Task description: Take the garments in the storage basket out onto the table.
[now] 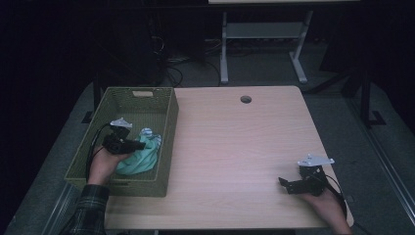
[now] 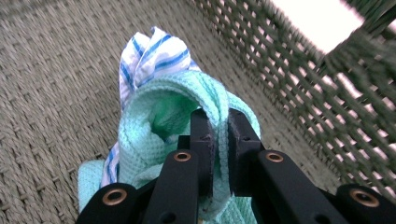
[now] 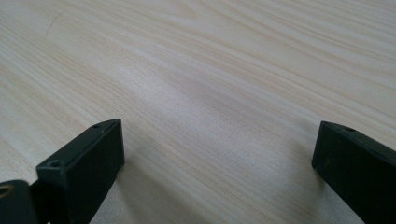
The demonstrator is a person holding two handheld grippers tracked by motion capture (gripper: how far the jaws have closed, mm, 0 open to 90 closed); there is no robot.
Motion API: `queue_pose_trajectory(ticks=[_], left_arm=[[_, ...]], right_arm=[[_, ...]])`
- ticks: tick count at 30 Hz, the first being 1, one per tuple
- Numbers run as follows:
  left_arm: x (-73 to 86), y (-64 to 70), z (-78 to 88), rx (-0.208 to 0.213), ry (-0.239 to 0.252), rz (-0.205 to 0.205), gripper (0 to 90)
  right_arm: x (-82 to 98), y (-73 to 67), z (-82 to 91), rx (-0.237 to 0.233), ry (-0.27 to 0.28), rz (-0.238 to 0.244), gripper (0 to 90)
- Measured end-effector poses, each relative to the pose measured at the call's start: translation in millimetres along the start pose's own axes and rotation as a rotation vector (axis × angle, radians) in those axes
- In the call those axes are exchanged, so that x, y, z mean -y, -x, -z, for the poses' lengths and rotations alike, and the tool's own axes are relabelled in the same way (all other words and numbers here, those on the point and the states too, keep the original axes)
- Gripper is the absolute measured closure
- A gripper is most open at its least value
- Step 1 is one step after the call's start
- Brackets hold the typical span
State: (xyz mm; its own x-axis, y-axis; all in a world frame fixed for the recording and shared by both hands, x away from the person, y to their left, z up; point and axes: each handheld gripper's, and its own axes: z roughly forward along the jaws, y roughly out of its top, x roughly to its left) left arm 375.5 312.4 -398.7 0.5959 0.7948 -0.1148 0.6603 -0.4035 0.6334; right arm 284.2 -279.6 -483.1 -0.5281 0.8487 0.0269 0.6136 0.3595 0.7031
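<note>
A mint-green cloth [image 1: 142, 157] lies bunched inside the woven green basket [image 1: 169, 142] at the table's left. A white cloth with blue stripes [image 2: 149, 56] sticks out of the same bundle. My left gripper [image 1: 145, 145] reaches into the basket from the left, and in the left gripper view my left gripper [image 2: 220, 122] has its jaws pinched on a fold of the green cloth [image 2: 140, 140]. My right gripper [image 1: 283, 184] rests low over the table's near right corner. Seen from the right gripper view, my right gripper [image 3: 219, 149] stands wide open over bare wood.
The light wooden table [image 1: 235, 147] has a round cable hole [image 1: 245, 99] near its far edge. The basket's wicker wall [image 2: 299, 84] stands close on the right of the left jaws. Beyond the table stand the legs of another table [image 1: 224, 49] and cables on the floor.
</note>
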Motion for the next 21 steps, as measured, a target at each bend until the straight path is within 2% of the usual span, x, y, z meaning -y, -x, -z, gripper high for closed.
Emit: queue_pose_trajectory(ticks=[9, 21], left_arm=[[-1.8, 0.7, 8.1, 0.031, 0.083, 0.014, 82.2], [-11.8, 4.4, 22.4, 0.038, 0.142, -0.012, 82.3]], right_arm=[[0.0, 0.1, 0.0, 0.000, 0.000, 0.000, 2.1], [0.0, 0.1, 0.0, 0.000, 0.000, 0.001, 2.1]])
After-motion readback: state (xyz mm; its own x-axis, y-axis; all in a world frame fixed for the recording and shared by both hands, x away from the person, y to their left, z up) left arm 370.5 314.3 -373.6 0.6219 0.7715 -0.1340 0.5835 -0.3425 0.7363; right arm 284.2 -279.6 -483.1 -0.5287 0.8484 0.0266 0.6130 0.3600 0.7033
